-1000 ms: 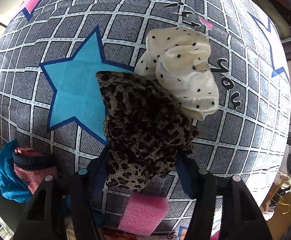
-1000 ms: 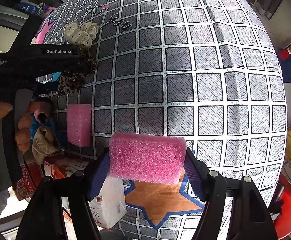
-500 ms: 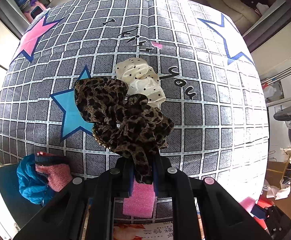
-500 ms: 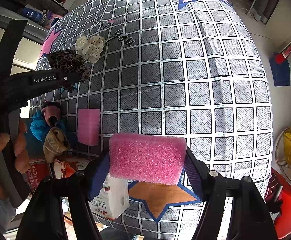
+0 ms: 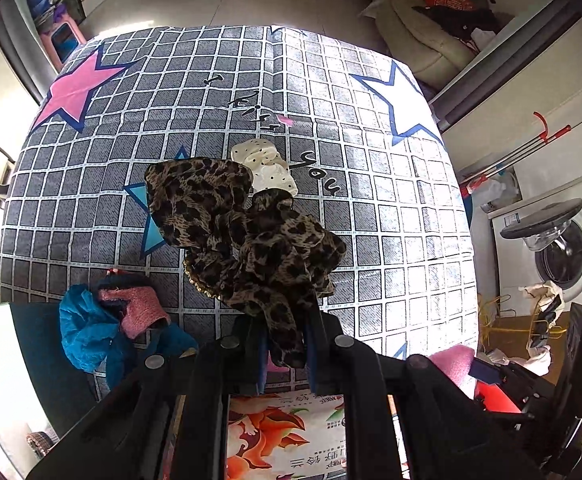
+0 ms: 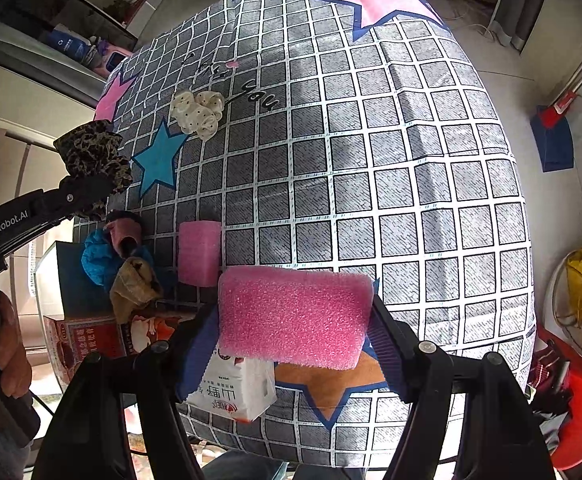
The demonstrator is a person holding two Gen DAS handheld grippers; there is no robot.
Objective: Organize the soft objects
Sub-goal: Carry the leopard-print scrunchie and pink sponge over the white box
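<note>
Two views are splitting the scene between them. From the left wrist, the left tongs (image 5: pixel 285 354) are pinching a leopard-print fabric scrunchie (image 5: pixel 247 240), jaws nearly together, and it is hanging above the grid-patterned bed cover with stars (image 5: pixel 391 220). That scrunchie is covering part of a cream polka-dot scrunchie (image 5: pixel 267 168) lying on the cover and most of the blue star. A blue and pink heap of cloth (image 5: pixel 107 320) is sitting at the near left edge; its pieces are hard to tell apart.

From the right wrist, the right tongs (image 6: pixel 295 316) are gripping a pink foam block (image 6: pixel 295 316) across its ends, held above the bed. Only this view is showing a second pink foam block (image 6: pixel 199 252) lying on the cover, the cream scrunchie whole, and a hand (image 6: pixel 9 344) cut off at the left edge.
</note>
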